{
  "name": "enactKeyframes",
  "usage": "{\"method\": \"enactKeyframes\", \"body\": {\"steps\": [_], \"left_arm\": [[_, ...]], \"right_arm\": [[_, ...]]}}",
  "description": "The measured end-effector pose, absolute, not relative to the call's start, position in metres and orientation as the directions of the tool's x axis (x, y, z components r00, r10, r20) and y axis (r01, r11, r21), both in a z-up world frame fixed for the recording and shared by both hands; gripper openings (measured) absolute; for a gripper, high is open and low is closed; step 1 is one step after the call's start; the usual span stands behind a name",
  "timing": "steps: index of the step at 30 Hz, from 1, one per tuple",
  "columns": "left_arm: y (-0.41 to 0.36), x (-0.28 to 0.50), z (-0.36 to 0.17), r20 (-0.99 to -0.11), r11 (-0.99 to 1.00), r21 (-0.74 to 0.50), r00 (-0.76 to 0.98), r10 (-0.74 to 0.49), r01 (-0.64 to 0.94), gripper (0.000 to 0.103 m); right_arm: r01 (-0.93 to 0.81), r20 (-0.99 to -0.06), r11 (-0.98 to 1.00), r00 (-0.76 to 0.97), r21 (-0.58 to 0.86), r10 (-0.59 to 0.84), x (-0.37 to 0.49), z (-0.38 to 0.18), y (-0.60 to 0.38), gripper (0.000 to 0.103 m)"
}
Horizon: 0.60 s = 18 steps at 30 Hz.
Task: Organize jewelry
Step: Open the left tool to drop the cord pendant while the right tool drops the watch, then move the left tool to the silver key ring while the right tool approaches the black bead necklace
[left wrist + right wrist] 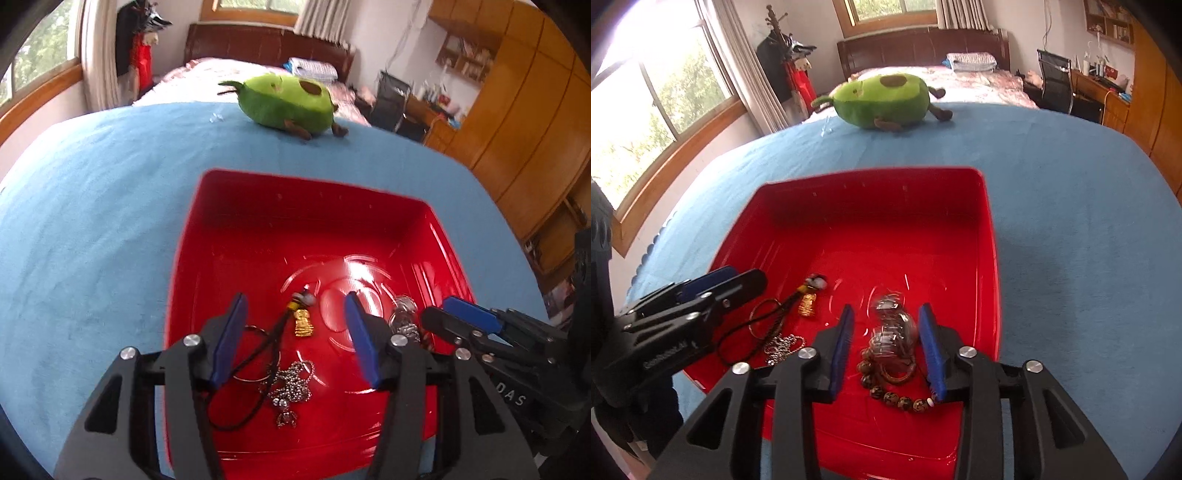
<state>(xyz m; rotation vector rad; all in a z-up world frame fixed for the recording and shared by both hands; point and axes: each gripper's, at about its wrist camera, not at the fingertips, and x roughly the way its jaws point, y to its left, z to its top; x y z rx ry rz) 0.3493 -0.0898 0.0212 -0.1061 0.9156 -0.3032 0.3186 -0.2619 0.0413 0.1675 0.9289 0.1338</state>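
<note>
A red tray (236, 206) (990, 236) sits on a blue cloth and holds jewelry. My left gripper (295, 314) is open above a gold pendant on a black cord (303, 324) (807, 304), a silver chain (291, 384) (783, 347) and a thin ring (255, 376). My right gripper (886, 332) is open above a clear crystal bracelet (892, 325) (404, 319) and a brown bead bracelet (897, 397). Each gripper shows at the edge of the other's view, the right one (472, 317) and the left one (716, 284).
A green avocado plush (286, 101) (886, 99) lies at the far edge of the blue cloth (92, 240) (1071, 221). Behind it are a bed, a window, a desk with a chair and wooden wardrobes (524, 122).
</note>
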Motion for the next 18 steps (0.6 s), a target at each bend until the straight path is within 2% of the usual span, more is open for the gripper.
{"method": "enactKeyframes", "body": {"steps": [4,8,13,18], "left_arm": [[-0.089,0.338,0.033,-0.746,0.955,-0.202,0.598,-0.293,0.217,0.060],[-0.091,0.327,0.040,-0.743,0.960,-0.181,0.610,-0.277,0.215,0.061],[-0.093,0.315,0.043,-0.731,0.965,-0.151,0.633,-0.254,0.214,0.069],[-0.089,0.302,0.042,-0.727,0.972,-0.128,0.648,-0.227,0.196,0.071]], "right_arm": [[-0.033,-0.765,0.977,0.618,0.208,0.184,0.308,0.055,-0.268,0.037],[-0.025,-0.758,0.979,0.628,0.202,0.173,0.302,0.062,-0.269,0.037],[-0.017,-0.769,0.980,0.616,0.200,0.168,0.299,0.061,-0.268,0.040],[-0.006,-0.781,0.982,0.605,0.187,0.153,0.291,0.058,-0.267,0.040]]}}
